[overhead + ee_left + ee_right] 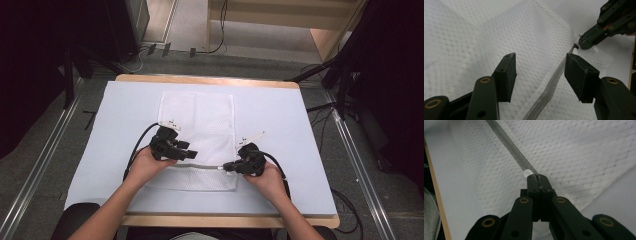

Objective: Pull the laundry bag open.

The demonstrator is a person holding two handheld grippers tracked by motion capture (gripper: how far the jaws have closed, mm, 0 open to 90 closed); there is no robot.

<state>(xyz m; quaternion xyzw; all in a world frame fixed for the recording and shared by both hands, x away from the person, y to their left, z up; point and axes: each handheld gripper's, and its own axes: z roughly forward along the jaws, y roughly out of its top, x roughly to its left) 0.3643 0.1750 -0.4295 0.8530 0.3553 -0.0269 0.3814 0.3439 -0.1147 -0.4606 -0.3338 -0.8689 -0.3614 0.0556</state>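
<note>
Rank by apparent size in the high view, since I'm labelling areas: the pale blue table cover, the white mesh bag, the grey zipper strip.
1. Pale blue table cover
2. White mesh bag
3. Grey zipper strip

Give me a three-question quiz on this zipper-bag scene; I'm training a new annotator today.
1. True or false: the right gripper has its jaws closed on the zipper pull of the white mesh bag.
2. How do the left gripper's jaws stand? A) pinched on the mesh B) open, over the bag with the zipper running between them C) closed on a cable
3. Which end of the zipper is the pull at in the high view: the person's left or right?

Key: 1 true; 2 B; 3 the right end, by the right gripper.
</note>
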